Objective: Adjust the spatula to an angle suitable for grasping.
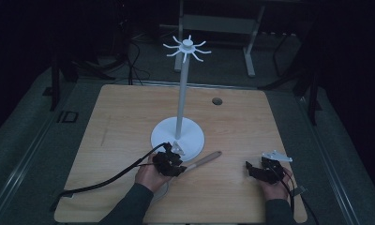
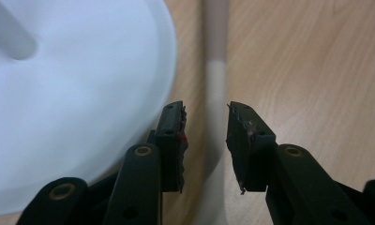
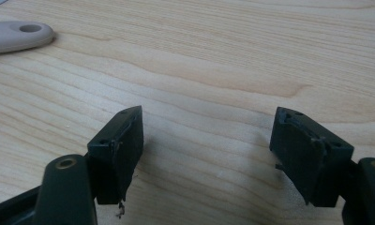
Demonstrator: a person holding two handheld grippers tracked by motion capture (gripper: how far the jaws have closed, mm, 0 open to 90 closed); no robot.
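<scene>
A white stand (image 1: 178,133) with a round base, a tall pole and a ring of hooks (image 1: 188,47) rises from the middle of the wooden table (image 1: 129,112). A long utensil with a tan handle (image 1: 206,159) lies just in front of the base. My left gripper (image 1: 177,163) is low over that handle (image 2: 216,56), beside the white base (image 2: 73,117). The handle runs between its narrowly parted jaws (image 2: 206,122), with a dark gap showing on one side. My right gripper (image 1: 249,168) rests open at the front right, its jaws (image 3: 206,136) wide over bare wood. The handle's holed end (image 3: 17,35) lies farther off.
A dark round hole (image 1: 217,101) sits in the tabletop at the back right. A black cable (image 1: 106,180) trails from the left gripper to the table's front-left corner. A grey frame (image 1: 223,23) stands on the dark floor behind the table.
</scene>
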